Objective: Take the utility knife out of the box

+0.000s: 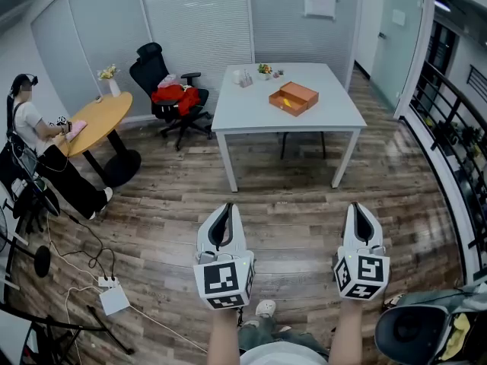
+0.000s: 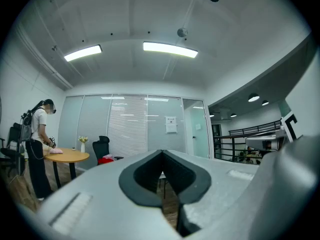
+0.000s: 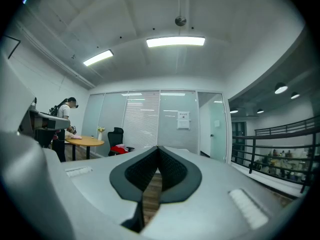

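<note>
We hold the left gripper (image 1: pixel 222 208) and the right gripper (image 1: pixel 360 206) level above the wood floor (image 1: pixel 289 196), well apart from the table (image 1: pixel 243 112) — both shut tight, empty. The orange box (image 1: pixel 293 97) sits near the table's middle — knife not discernible.

Open wooden floor (image 1: pixel 289 211) reaches the white table (image 1: pixel 251 111); a black chair (image 1: pixel 156 71) stands left.

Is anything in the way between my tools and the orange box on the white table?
Nothing visible: only wood floor lies between the left tool, the right tool and the table holding the box.
</note>
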The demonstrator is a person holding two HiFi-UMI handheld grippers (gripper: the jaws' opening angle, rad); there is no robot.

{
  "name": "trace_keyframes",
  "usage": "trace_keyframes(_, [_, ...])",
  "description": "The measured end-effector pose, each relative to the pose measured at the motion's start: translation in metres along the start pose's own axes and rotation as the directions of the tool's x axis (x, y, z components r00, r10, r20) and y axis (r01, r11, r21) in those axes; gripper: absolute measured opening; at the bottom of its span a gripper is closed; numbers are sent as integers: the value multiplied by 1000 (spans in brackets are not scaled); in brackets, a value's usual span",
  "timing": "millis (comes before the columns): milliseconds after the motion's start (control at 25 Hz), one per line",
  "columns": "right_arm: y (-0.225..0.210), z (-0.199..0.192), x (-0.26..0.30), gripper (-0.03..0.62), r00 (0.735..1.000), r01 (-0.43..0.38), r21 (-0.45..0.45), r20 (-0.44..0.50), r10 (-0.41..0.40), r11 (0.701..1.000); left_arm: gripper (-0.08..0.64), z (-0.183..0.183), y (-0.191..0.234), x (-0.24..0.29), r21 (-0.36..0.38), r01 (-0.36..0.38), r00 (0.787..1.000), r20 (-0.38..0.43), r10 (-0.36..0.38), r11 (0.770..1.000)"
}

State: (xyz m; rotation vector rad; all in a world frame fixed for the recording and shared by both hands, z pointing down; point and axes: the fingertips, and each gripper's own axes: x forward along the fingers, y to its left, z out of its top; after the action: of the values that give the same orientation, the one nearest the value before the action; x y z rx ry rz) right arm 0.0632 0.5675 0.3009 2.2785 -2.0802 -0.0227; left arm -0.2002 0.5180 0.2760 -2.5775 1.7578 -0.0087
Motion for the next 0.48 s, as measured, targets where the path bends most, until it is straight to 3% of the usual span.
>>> trace_keyframes(240, [2, -3, 20, 31, 1000, -3, 20, 7, 3, 1000, 0, -6, 8, 21, -8, 3, 1000, -4, -3, 1000])
trace_keyframes(320, [4, -4, 30, 66, 1000, -13, 25, 12, 13, 1000, 0, -8, 11, 30, -9, 7, 1000, -4, -7, 1000])
trace_keyframes(480, [14, -2, 52, 199, 999, -37, 21, 23, 36, 999, 0, -12, 23, 52, -15, 14, 1000, -6, -14, 1000])
